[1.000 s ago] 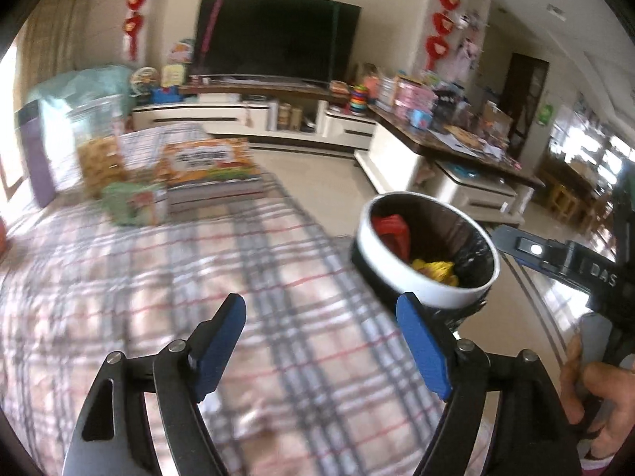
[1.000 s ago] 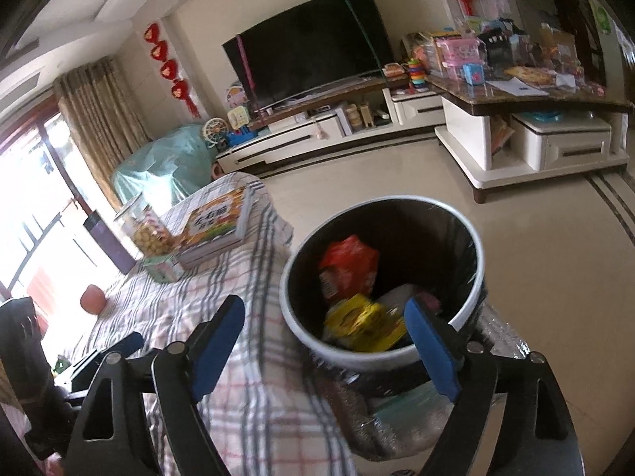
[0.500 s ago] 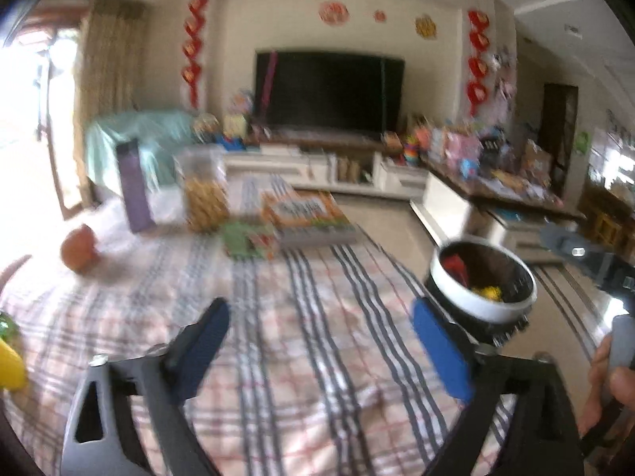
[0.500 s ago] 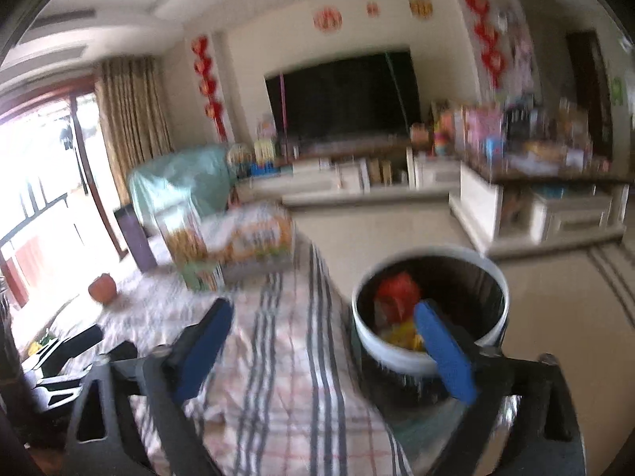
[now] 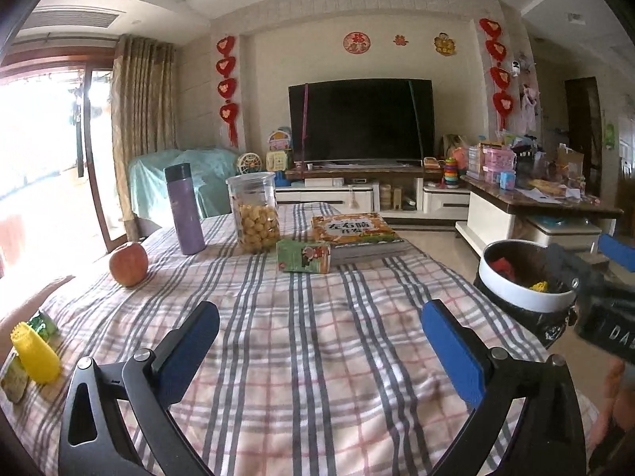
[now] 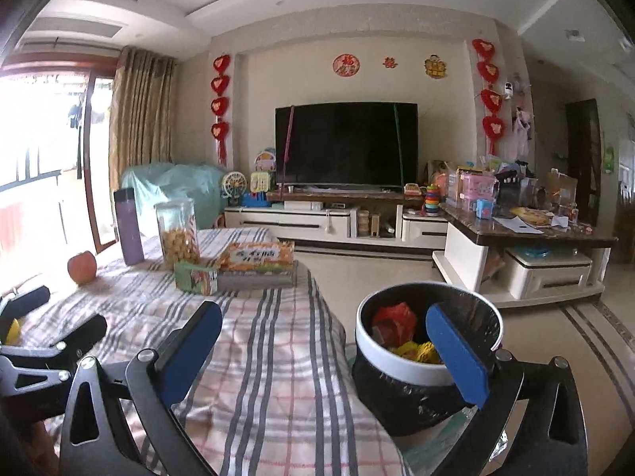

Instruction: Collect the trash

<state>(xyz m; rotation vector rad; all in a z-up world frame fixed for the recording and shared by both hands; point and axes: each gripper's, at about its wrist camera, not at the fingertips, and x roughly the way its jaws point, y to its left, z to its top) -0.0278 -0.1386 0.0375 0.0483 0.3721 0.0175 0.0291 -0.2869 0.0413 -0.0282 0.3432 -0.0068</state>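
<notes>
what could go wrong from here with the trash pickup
1. The trash bin stands off the table edge, beyond the checked cloth; a dropped wrapper could miss it.
2. The yellow piece and green wrapper lie at the far left edge beside the apple; the open left tool might nudge them off.

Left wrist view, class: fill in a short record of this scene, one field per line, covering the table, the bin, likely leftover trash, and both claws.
Table cover: plaid cloth
Upright on table: purple flask, snack jar
Also on table: apple, green carton, book
Bin: beside the table's right edge, red and yellow litter inside
Possible trash left: yellow item and green wrapper at the left edge
Left claw: open, empty
Right claw: open, empty
</notes>
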